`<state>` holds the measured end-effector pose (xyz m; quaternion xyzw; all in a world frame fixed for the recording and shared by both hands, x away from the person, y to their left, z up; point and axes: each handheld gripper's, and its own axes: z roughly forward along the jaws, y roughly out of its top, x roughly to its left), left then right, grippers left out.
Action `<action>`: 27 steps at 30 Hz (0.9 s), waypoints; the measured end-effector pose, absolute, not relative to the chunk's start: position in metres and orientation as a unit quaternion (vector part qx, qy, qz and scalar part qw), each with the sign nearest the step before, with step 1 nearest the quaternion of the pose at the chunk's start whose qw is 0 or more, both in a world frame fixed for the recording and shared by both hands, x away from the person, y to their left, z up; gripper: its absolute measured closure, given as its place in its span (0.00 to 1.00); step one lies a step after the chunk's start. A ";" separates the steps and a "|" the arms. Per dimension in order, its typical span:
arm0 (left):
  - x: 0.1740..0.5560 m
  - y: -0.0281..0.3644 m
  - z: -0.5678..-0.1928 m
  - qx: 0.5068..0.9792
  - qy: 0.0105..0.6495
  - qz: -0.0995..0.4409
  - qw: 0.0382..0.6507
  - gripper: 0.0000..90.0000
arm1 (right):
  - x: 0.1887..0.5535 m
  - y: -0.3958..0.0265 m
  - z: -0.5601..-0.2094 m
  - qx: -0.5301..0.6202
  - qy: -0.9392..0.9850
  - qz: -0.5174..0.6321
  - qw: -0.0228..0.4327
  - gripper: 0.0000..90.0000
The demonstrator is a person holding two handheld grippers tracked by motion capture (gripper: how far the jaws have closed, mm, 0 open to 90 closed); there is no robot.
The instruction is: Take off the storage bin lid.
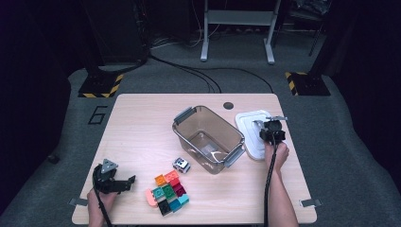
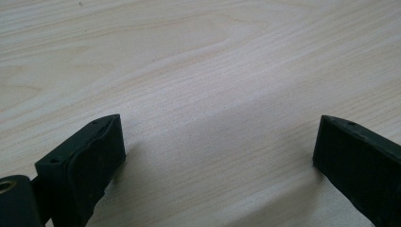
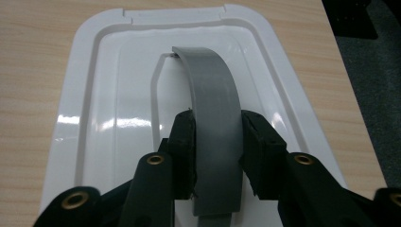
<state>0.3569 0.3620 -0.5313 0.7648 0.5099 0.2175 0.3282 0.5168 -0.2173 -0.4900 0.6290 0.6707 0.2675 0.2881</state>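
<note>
A white plastic lid (image 1: 249,124) lies flat on the wooden table at the right, beside a clear brown storage box (image 1: 178,131). In the right gripper view the lid (image 3: 108,94) has an arched grey handle (image 3: 213,94), and my right gripper (image 3: 218,125) is shut on that handle, one pad on each side. The high view shows this gripper (image 1: 272,131) pointing down over the lid's near end. My left gripper (image 1: 128,181) rests at the table's front left, open, with bare wood (image 2: 189,56) between its jaws (image 2: 220,125).
A cluster of several coloured bricks (image 1: 168,191) lies right of the left gripper. A small white toy car (image 1: 181,165) sits between the bricks and the box. The box has grey clip handles (image 1: 185,115) at both ends. The table's right edge is close to the lid.
</note>
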 end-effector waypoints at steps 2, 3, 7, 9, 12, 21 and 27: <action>0.357 0.362 -0.531 0.765 0.510 0.218 0.328 0.03 | 0.516 -0.219 -0.491 0.631 0.669 0.273 0.283 0.72; 0.357 0.362 -0.531 0.765 0.510 0.218 0.328 0.03 | 0.515 -0.220 -0.489 0.630 0.668 0.278 0.281 0.68; 0.357 0.362 -0.531 0.765 0.510 0.218 0.328 0.03 | 0.508 -0.221 -0.480 0.627 0.669 0.294 0.269 0.49; 0.357 0.362 -0.531 0.765 0.510 0.218 0.328 0.03 | 0.503 -0.222 -0.476 0.620 0.672 0.302 0.269 0.42; 0.357 0.362 -0.531 0.765 0.510 0.218 0.328 0.03 | 0.494 -0.222 -0.471 0.608 0.682 0.312 0.260 0.32; 0.357 0.362 -0.531 0.765 0.510 0.218 0.328 0.03 | 0.456 -0.222 -0.473 0.580 0.706 0.332 0.233 0.16; 0.357 0.362 -0.531 0.765 0.509 0.218 0.328 0.04 | 0.429 -0.223 -0.480 0.561 0.719 0.336 0.235 0.10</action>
